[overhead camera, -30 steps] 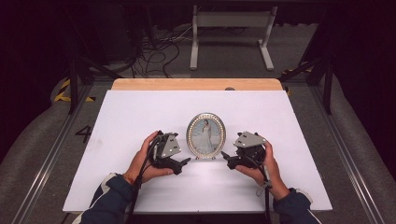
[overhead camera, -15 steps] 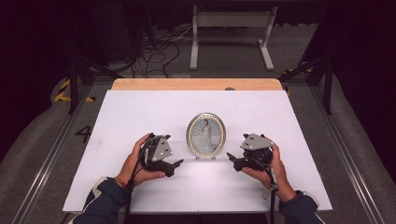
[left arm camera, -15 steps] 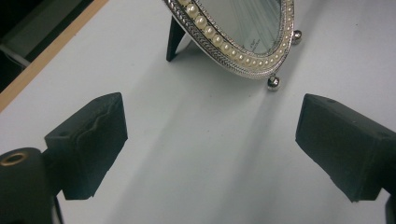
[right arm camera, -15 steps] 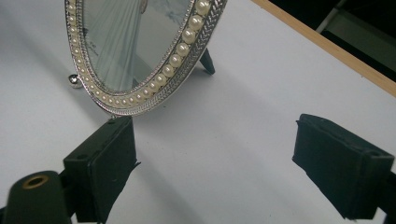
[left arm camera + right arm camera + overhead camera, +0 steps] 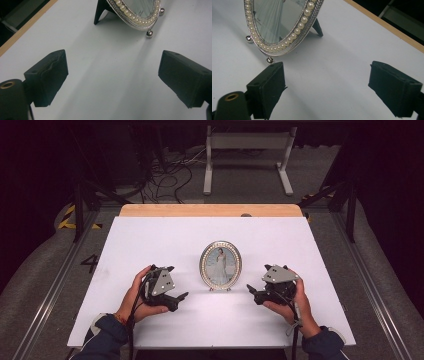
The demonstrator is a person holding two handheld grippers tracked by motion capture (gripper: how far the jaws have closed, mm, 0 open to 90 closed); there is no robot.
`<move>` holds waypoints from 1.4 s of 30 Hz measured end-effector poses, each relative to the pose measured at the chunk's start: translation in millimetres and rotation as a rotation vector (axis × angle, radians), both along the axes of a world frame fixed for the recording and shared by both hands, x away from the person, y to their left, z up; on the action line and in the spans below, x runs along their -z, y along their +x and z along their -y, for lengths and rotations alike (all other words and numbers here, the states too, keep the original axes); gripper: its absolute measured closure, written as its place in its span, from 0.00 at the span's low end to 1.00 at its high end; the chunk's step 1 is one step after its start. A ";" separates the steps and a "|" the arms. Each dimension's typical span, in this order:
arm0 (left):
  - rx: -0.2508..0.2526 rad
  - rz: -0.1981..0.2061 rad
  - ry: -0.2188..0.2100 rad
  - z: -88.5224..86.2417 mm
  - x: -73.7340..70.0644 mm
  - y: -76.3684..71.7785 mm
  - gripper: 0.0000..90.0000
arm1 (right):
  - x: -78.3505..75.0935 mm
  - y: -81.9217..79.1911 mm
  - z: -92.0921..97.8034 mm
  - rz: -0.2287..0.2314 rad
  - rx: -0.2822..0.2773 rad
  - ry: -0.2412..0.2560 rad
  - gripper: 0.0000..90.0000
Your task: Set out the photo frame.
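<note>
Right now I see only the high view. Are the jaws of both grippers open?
Observer: Yes. The left gripper and the right gripper each have their jaws wide apart, holding nothing.
Operator: What keeps the photo frame upright?
Observer: A black prop behind it, which the gripper views show.
Operator: And at the front?
Observer: Two small silver ball feet rest on the table.

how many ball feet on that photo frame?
2 visible on the photo frame: one under the lower rim nearest the right gripper, the other farther along the rim. A black back stand props it; more feet could be hidden.
</note>
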State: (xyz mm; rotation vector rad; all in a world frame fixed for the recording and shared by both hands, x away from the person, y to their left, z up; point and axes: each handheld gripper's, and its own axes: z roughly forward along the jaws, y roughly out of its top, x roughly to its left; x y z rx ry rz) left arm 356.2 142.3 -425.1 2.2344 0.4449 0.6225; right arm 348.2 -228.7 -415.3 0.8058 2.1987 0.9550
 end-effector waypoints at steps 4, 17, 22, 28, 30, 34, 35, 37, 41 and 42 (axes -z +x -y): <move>-0.010 -0.006 0.000 -5.2 1.7 -1.5 0.11 | -0.2 -1.7 2.3 0.005 0.001 0.003 0.15; -0.041 -0.020 -0.027 -25.8 4.1 -8.1 0.11 | 0.5 -4.2 5.3 0.009 0.012 0.000 0.15; -0.057 -0.025 -0.029 -35.0 4.8 -12.2 0.11 | 0.6 -4.9 4.7 0.010 0.013 -0.002 0.15; -0.075 -0.033 -0.029 -44.9 8.4 -17.4 0.11 | 2.0 -9.2 7.2 0.005 0.013 -0.009 0.15; -0.078 -0.035 -0.029 -46.1 9.0 -18.6 0.11 | 2.3 -10.1 8.9 0.002 0.016 -0.008 0.15; -0.088 -0.038 -0.037 -52.7 11.2 -23.3 0.11 | 3.2 -12.4 15.1 0.000 0.030 -0.003 0.15; -0.091 -0.040 -0.039 -54.3 11.6 -24.6 0.11 | 3.6 -13.0 16.4 0.000 0.030 -0.004 0.15; -0.094 -0.042 -0.038 -58.4 11.7 -26.8 0.11 | 4.7 -14.3 18.8 -0.004 0.032 -0.007 0.15; -0.106 -0.046 -0.044 -66.0 13.8 -30.6 0.11 | 7.1 -17.3 24.7 -0.010 0.042 -0.010 0.15; -0.113 -0.050 -0.044 -67.8 14.3 -31.7 0.11 | 7.4 -17.8 25.6 -0.011 0.046 -0.008 0.15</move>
